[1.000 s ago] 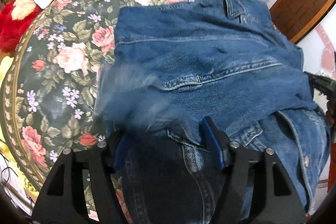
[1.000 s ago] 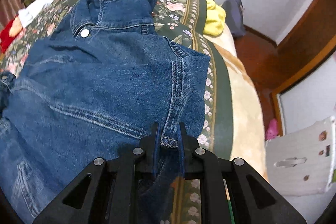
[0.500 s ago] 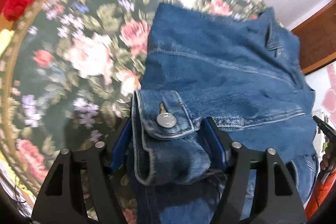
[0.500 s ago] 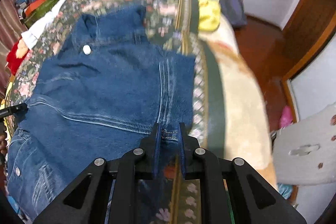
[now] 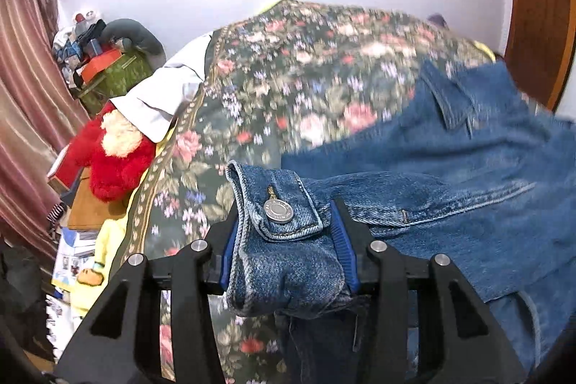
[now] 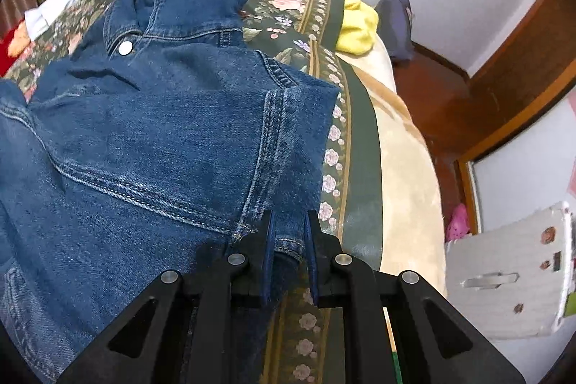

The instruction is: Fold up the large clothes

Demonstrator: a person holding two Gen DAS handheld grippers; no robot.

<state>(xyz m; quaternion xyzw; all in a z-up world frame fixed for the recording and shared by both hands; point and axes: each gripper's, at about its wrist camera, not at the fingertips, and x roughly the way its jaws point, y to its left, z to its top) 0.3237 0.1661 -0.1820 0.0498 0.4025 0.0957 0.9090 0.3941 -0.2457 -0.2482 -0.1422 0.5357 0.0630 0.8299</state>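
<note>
A blue denim jacket lies on a floral bedspread. My left gripper is shut on the jacket's buttoned sleeve cuff and holds it lifted above the bed. In the right wrist view the jacket lies spread with its collar at the far end. My right gripper is shut on the jacket's folded shoulder edge near the bed's right side.
A red plush toy, a white pillow and piled clutter lie left of the bed. A yellow cloth and a dark bag sit at the far end. A white chair stands right.
My left gripper has lifted and tilted up with the sleeve cuff in it, so the wall now shows. My right gripper has stayed shut on the jacket edge, with the view shifting slightly.
</note>
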